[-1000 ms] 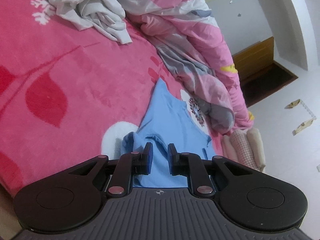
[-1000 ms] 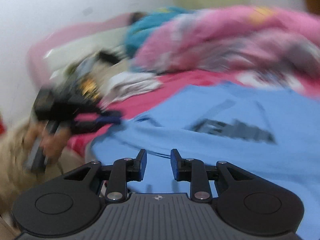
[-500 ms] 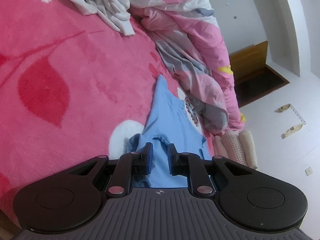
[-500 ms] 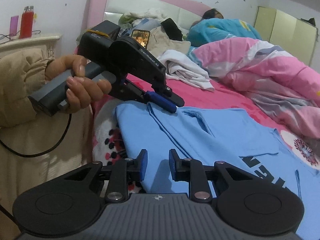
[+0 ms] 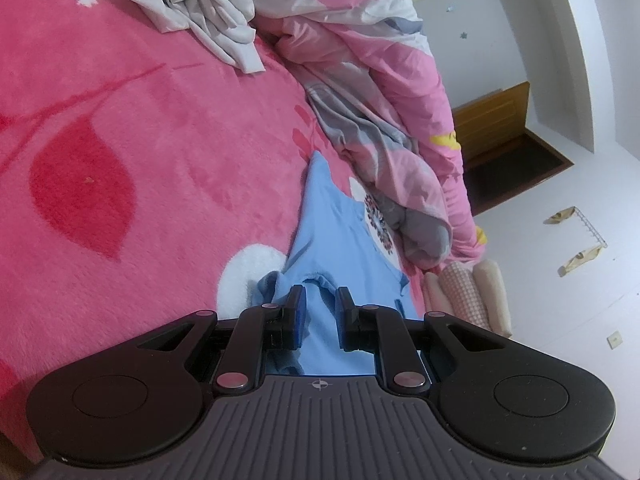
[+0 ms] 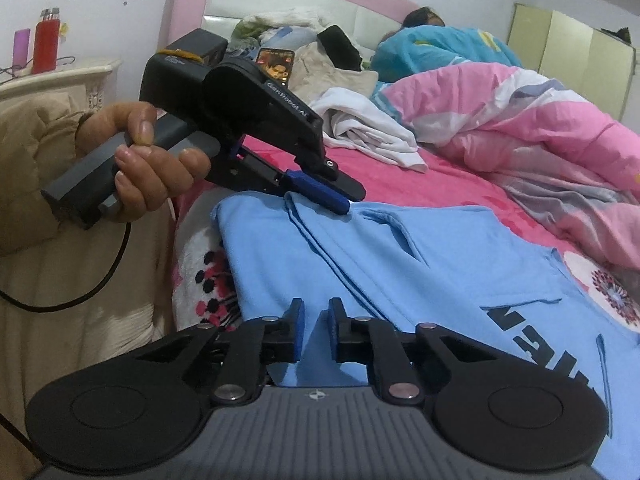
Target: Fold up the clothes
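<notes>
1. We work on a bed under a pink fleece blanket with red leaves. A pink quilt is heaped along its far side, and a crumpled white garment lies well apart from our work.

2. The thing to fold, a light blue T-shirt, is spread over the near part of the bed, running from the bed's edge towards the quilt, with dark lettering showing on its chest. We judge it thin, limp and light. It will sag and crease wherever it is not held, and a single layer may slip out of a light pinch.

3. The left claw, held in a person's left hand, is pressed together on a raised fold of the shirt near its top edge. Its own camera shows blue cloth gathered between the pads.

4. The right claw has just been closing, and its jaws now stand nearly together low over the shirt's near edge. Cloth lies between them, but we cannot tell whether the pads bite on it.

5. For a clean fold we would grip seams or hems, both claws along one edge, and lift evenly.
</notes>
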`<state>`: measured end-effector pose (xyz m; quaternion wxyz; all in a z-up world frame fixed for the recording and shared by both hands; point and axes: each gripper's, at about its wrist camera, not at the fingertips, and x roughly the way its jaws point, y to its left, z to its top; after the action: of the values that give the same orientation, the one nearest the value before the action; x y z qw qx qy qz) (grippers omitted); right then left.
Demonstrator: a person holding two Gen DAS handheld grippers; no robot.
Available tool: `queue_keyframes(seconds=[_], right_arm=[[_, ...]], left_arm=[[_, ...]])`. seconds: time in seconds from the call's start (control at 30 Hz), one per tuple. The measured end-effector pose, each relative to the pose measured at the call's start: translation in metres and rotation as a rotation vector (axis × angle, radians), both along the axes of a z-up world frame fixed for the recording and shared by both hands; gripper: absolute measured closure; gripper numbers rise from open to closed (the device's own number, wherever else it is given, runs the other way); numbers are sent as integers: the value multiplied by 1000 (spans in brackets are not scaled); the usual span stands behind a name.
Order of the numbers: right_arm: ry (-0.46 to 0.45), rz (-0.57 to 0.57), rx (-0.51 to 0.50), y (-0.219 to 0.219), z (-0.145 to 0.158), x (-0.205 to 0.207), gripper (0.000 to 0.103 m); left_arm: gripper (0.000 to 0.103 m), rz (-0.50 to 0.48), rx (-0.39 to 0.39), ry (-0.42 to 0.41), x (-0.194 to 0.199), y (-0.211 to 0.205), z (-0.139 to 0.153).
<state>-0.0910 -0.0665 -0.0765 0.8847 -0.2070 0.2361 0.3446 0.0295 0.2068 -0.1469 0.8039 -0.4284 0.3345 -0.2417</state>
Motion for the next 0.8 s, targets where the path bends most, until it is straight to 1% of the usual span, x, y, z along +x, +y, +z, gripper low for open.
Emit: queue_keyframes(seconds=[0.07,0.17,0.43,0.8], right_arm=[[10,-11,17,-1,1,1,99],[14,-18,40,-3,4,-1,103],[30,-45,119,-13,15,-4,103],[50,-68,159,-20,24,-18,103]], left_arm=[[89,0,0,0,0,0,0],[89,0,-1,0,0,1,0],[89,2,0,-5,0,2,-1],[89,3,1,-11,-2,4,-2]])
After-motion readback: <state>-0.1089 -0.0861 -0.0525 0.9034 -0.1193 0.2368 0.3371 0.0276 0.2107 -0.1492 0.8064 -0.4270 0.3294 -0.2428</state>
